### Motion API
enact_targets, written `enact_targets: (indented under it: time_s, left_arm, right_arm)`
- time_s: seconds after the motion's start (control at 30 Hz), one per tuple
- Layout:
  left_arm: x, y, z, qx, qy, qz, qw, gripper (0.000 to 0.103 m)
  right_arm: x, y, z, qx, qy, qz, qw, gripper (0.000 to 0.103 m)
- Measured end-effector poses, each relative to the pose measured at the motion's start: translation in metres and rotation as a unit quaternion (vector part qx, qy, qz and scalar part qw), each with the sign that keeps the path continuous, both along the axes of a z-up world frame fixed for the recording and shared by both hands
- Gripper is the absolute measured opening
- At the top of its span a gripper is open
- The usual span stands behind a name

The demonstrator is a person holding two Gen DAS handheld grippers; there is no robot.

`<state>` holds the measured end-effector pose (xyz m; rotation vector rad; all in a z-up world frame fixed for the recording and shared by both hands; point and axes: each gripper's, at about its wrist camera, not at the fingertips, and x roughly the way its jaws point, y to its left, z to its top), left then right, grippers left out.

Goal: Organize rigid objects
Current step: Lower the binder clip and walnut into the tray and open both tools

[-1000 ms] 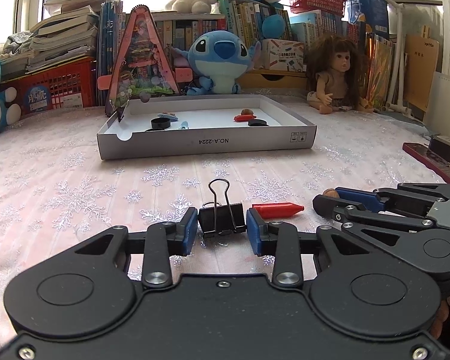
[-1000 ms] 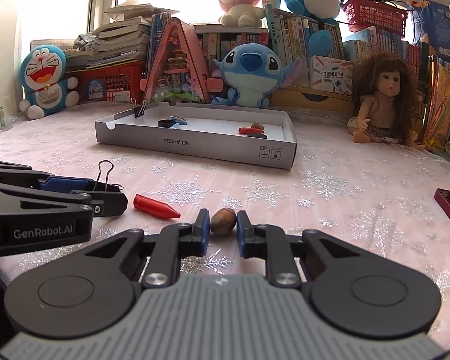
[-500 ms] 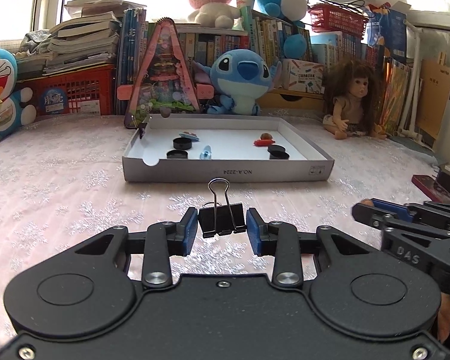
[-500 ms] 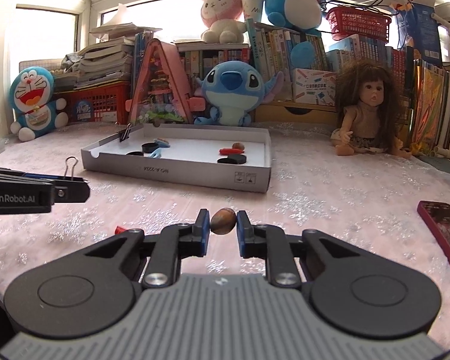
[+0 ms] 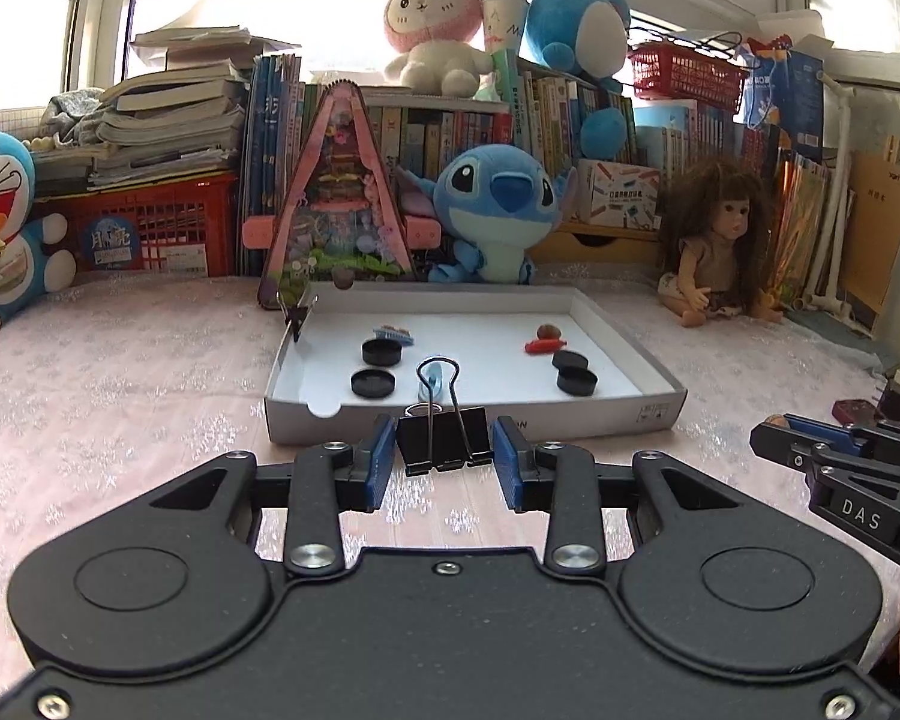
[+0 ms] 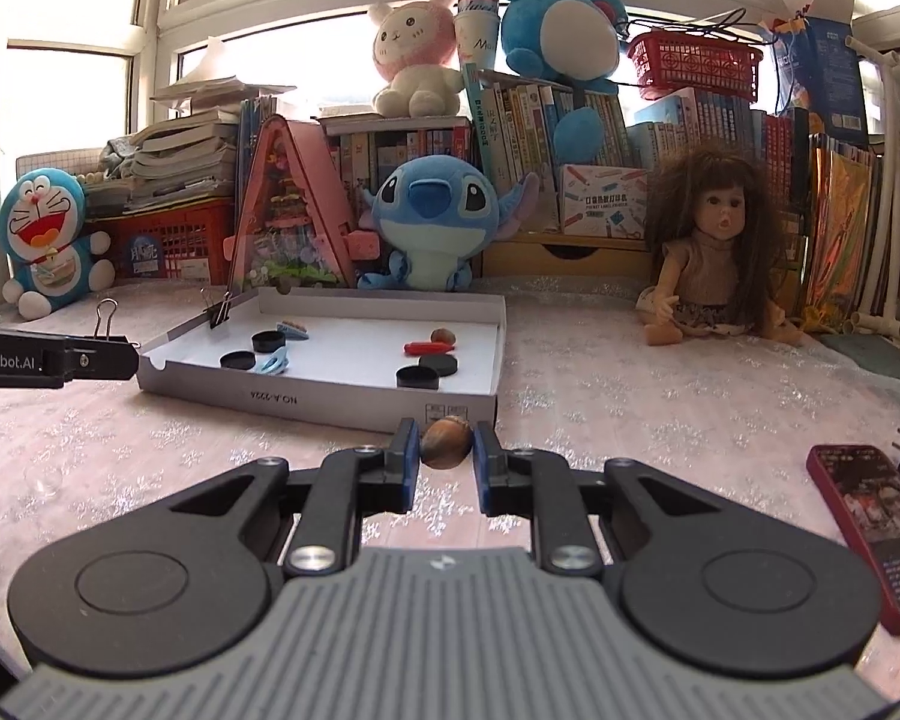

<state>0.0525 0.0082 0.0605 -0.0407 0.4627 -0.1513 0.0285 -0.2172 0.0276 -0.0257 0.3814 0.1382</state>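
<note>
Holding a black binder clip (image 5: 443, 441) between the left gripper (image 5: 444, 462) jaws, you pinch a brown nut (image 6: 446, 441) in the right gripper (image 6: 446, 456) jaws; the white tray (image 6: 330, 405) lies just beyond both.

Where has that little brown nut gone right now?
In the right wrist view the brown nut sits pinched in the right tongs, lifted just in front of the white tray's near right corner.

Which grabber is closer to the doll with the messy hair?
Right. The right gripper, holding a nut, sits on the doll's side of the box. The left gripper, holding a clip, is farther over, across the box front.
</note>
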Motion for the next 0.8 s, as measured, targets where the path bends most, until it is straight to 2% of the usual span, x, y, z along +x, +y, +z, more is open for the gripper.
enact_targets:
  time_s: [0.47,0.8]
  left_arm:
    - [0.039,0.004,0.022,0.0,-0.024,0.003,0.9997,0.033]
    - [0.091,0.005,0.033,-0.003,-0.035,-0.006,0.9993,0.033]
  right_arm:
    - [0.037,-0.002,0.019,0.015,0.001,0.009,1.0,0.023]
    - [0.081,-0.001,0.031,0.016,0.009,0.006,1.0,0.023]
